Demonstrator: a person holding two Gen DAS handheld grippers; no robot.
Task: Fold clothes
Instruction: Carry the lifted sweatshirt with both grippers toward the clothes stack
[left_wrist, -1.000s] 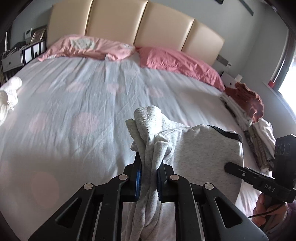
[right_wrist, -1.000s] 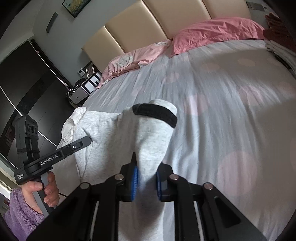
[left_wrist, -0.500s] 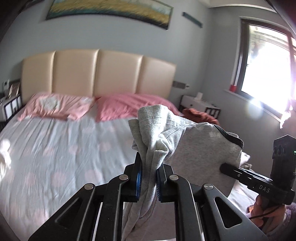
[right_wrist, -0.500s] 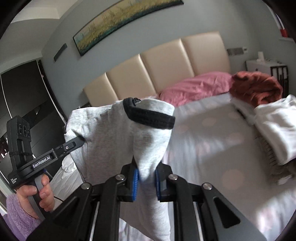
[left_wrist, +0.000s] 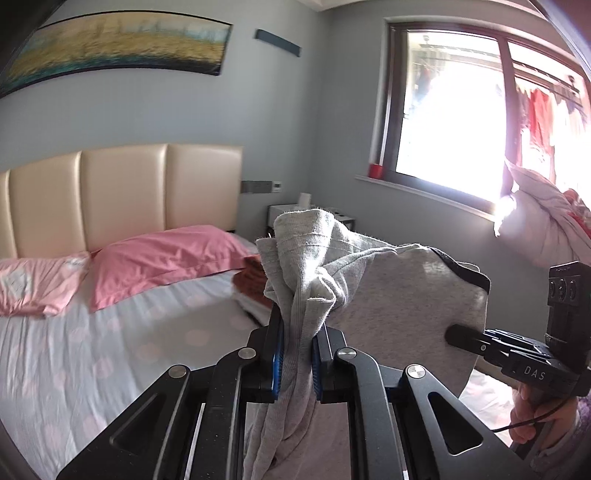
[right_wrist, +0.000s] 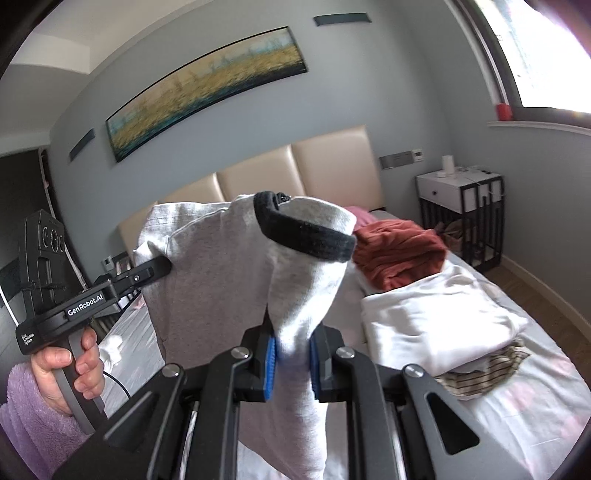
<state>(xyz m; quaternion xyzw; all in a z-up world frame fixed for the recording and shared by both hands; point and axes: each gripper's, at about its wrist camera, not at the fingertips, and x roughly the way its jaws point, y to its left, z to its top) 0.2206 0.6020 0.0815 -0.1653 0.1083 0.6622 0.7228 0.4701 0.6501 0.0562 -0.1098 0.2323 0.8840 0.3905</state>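
Two grippers, one grey garment (left_wrist: 402, 295) strung between them, up in the air above the bed (left_wrist: 110, 339). Left wrist view: left gripper (left_wrist: 297, 354) clamped tight on a bunched, ribbed edge of the cloth, blue pads (left_wrist: 277, 362) pressed into it, the bunch rising above the fingertips and a twisted tail hanging down between the black arms. To the right, a flat panel of the same cloth with a black band (left_wrist: 461, 269) along its top edge, and the right gripper (left_wrist: 458, 334) nipping that panel from the far side, held by a hand (left_wrist: 532, 413) at the frame's lower right. Behind: beige headboard (left_wrist: 125, 192), two pink pillows (left_wrist: 166, 258), a painting (left_wrist: 114, 46) on the grey wall, a bright window (left_wrist: 454, 118) with a red cup (left_wrist: 376, 170) on its sill. Right wrist view: right gripper (right_wrist: 291, 350) closed on a fold of the grey garment (right_wrist: 229, 280), the black band (right_wrist: 306, 236) arched just above the fingertips, cloth draping down between the arms. At left, the left gripper (right_wrist: 159, 266) gripping the garment's other edge, its handle in a hand (right_wrist: 70, 373) with a purple fleece sleeve (right_wrist: 29, 424). On the bed's (right_wrist: 517, 406) right side, a stack: rust-red cloth (right_wrist: 399, 254), white folded cloth (right_wrist: 436, 317), a striped piece (right_wrist: 480, 373) under it. Beyond, a white nightstand (right_wrist: 458, 199).
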